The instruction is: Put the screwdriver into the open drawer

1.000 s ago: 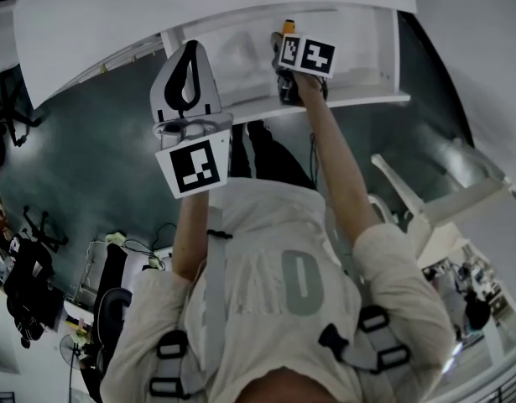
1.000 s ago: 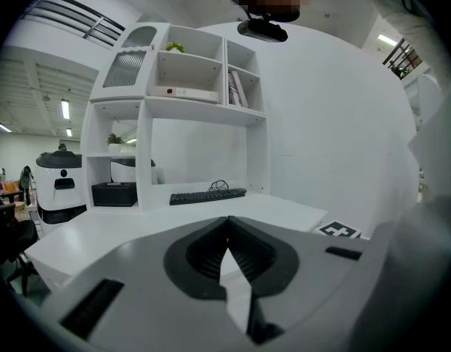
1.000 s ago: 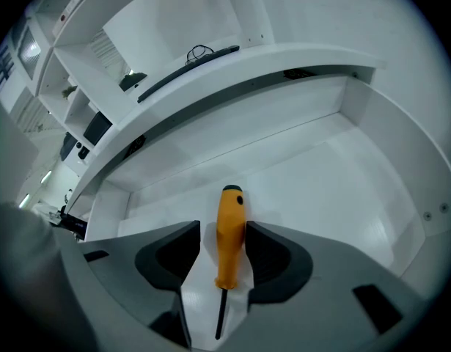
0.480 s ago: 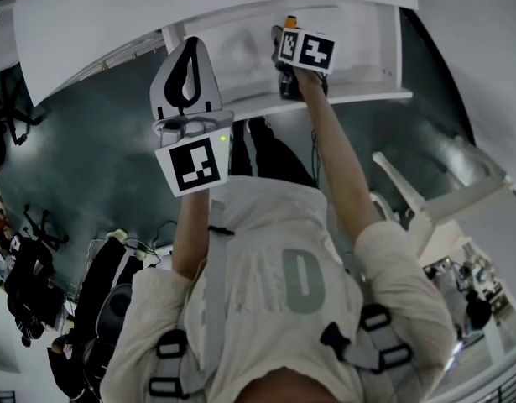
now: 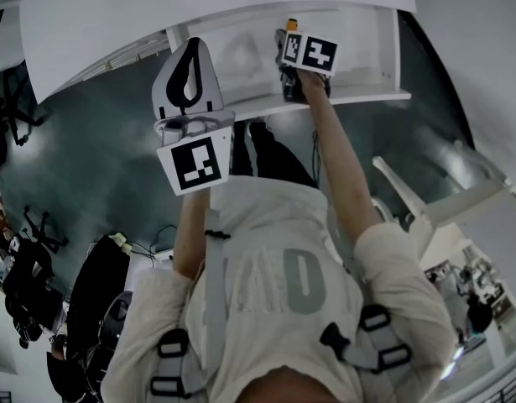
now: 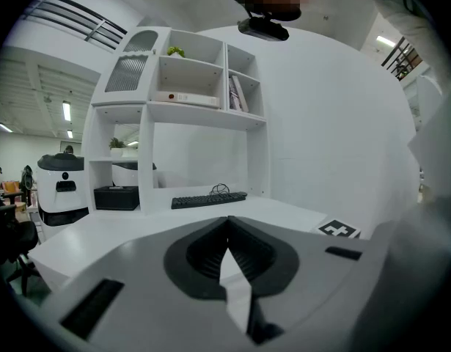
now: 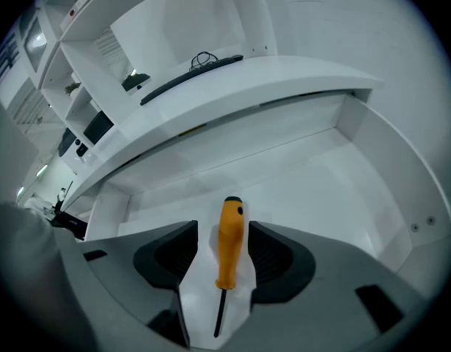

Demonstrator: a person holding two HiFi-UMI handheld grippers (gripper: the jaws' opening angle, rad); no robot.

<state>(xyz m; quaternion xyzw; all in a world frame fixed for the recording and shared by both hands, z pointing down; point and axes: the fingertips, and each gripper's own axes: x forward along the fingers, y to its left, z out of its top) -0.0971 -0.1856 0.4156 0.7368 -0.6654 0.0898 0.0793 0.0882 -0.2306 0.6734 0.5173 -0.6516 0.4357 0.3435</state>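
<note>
The screwdriver [image 7: 229, 239], with an orange handle and a thin dark shaft, lies on the white floor of the open drawer [image 7: 342, 189]. My right gripper [image 7: 224, 227] points steeply down over it. Its jaws are opening on either side of the handle, and a gap shows at the left pad. In the head view the right gripper [image 5: 285, 39] sits inside the drawer [image 5: 367, 53], and the screwdriver's orange end [image 5: 290, 24] pokes out beyond it. My left gripper [image 5: 189, 53] hangs in front of the drawer's left end, shut with nothing in it [image 6: 226, 222].
The white desk top [image 5: 115, 23] overhangs the drawer. A shelf unit [image 6: 188, 108] with a keyboard [image 6: 208, 199] stands behind. A white chair [image 5: 442, 208] is at the right, and dark office chairs [image 5: 27, 275] are on the floor at the left.
Both grippers stay almost where they were, the right one still inside the drawer over the screwdriver. Dark shapes on the floor at lower left have shifted.
</note>
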